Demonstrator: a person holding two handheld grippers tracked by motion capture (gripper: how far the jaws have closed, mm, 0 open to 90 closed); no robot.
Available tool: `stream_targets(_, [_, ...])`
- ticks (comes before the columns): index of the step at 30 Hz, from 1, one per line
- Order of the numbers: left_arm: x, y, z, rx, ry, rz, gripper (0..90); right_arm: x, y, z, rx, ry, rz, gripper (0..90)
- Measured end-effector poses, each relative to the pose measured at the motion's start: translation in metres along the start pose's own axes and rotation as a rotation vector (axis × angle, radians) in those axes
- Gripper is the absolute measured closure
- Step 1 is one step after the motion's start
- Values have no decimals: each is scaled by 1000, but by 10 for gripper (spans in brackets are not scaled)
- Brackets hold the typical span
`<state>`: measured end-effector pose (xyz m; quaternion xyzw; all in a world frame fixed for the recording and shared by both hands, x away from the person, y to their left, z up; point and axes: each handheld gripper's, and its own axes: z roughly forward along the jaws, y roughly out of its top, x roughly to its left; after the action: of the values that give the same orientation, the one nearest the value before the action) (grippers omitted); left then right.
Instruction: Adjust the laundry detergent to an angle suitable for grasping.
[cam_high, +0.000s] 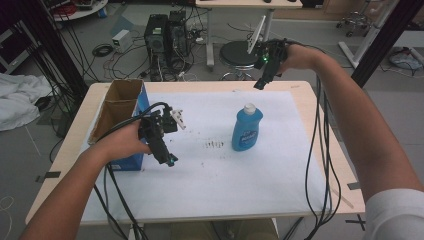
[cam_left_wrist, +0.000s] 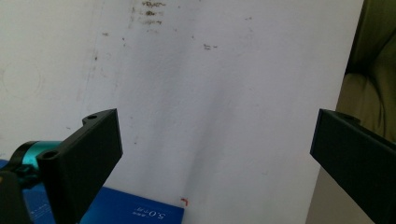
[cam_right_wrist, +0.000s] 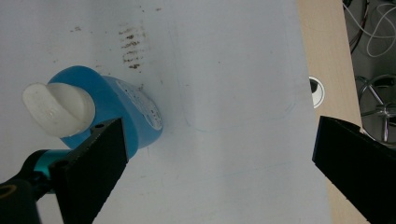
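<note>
On the white sheet, centre-right: we see the blue bottle (cam_high: 247, 127) upright, white cap (cam_right_wrist: 55, 108) on, nothing touching it.
Bottle surroundings: we note bare sheet on all sides; a patch of dark smudges (cam_high: 214, 145) lies just left of its base.
Right gripper (cam_high: 261, 82): we see it held high over the far edge of the sheet, pointing down, well apart from the bottle; jaws spread wide, nothing between them. In the right gripper view the bottle sits by the left-hand jaw, below it.
Left gripper (cam_high: 169, 160): we see it near the left side of the sheet, jaws spread, nothing pinched; well apart from the bottle.
Cardboard box (cam_high: 116, 107): open-topped, blue-sided, at the sheet's left edge, just beside the left hand (cam_high: 125, 142).
Table (cam_high: 307, 100): wooden margin shows past the sheet's right and far edges; we see cables (cam_high: 320, 150) crossing the right margin.
</note>
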<state>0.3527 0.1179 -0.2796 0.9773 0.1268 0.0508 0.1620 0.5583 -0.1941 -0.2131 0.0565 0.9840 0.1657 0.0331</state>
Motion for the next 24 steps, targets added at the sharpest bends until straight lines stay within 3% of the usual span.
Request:
stream_targets(9, [1, 1, -1, -34, 13, -26, 22, 3, 0, -3, -6, -4, -2, 24])
stream_targets(11, [2, 2, -1, -52, 27, -30, 22, 3, -1, -4, -7, -3, -5, 24])
stream_targets(12, [3, 3, -2, -91, 45, -43, 22, 2, -2, -5, -8, -6, 2, 24])
stream_targets(14, [5, 2, -3, -119, 56, -56, 22, 1, -2, -4, -14, -4, 1, 24])
stream_targets(16, [5, 2, -3, -119, 56, -56, 22, 1, -1, -4, -14, -2, 2, 24])
stream_targets(19, [9, 0, -5, -221, 109, -101, 22, 1, 0, -3, -15, 2, 1, 24])
stream_targets(20, [9, 0, -5, -221, 109, -101, 22, 1, 0, -3, -15, 2, 1, 24])
stream_targets(24, [11, -2, -2, -321, 137, -141, 22, 1, -1, -4, -14, -1, 2, 24])
